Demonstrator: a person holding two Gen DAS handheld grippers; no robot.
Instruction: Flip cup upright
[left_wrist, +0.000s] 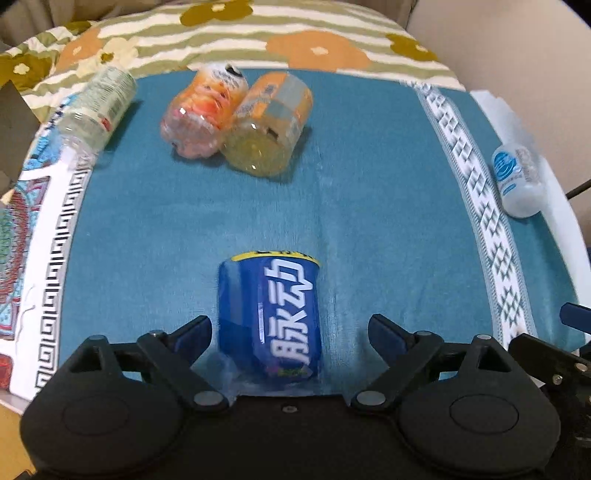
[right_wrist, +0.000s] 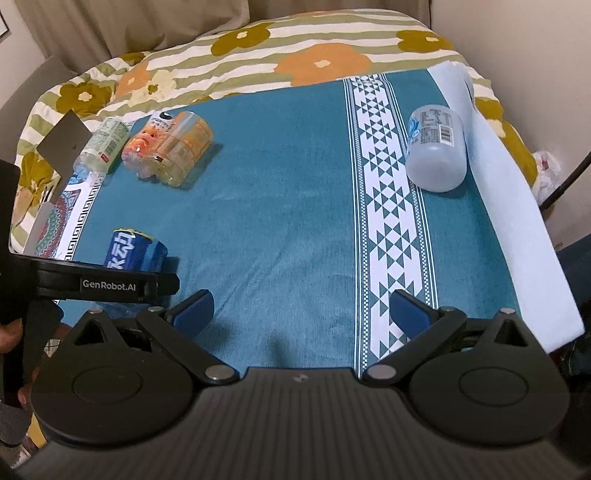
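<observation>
My left gripper (left_wrist: 288, 332) is spread wide with the blue cup (left_wrist: 269, 317) lying on its side between the pads, the near pad (left_wrist: 194, 334) almost at its wall and the other pad (left_wrist: 388, 338) standing well off. Neither seems to touch it yet, so nothing is grasped. My right gripper (right_wrist: 301, 310) hangs released over bare teal cloth (right_wrist: 280, 229), holding nothing.

To do this step well, I judge I should centre the left tongs on the cup's middle first, so both pads meet the wall together; a one-sided contact would roll it on the soft cloth. Then squeeze gently (the wall looks like thin plastic and will likely dent) and rotate the wrist until the yellow rim faces up, setting it down flat before letting go.

On writing: the cup's blue label carries large white Chinese characters, and the left gripper's body, seen from the right wrist, reads "GenRobot.AI".

Farther off lie a clear bottle with a green-white label (left_wrist: 98, 107), an orange-pink bottle (left_wrist: 201, 110) touching a yellow bottle (left_wrist: 269, 125), and to the right a white bottle with a blue logo (left_wrist: 517, 181) whose barcode label is too small to read. Beyond is a flowered quilt (right_wrist: 317, 62).
</observation>
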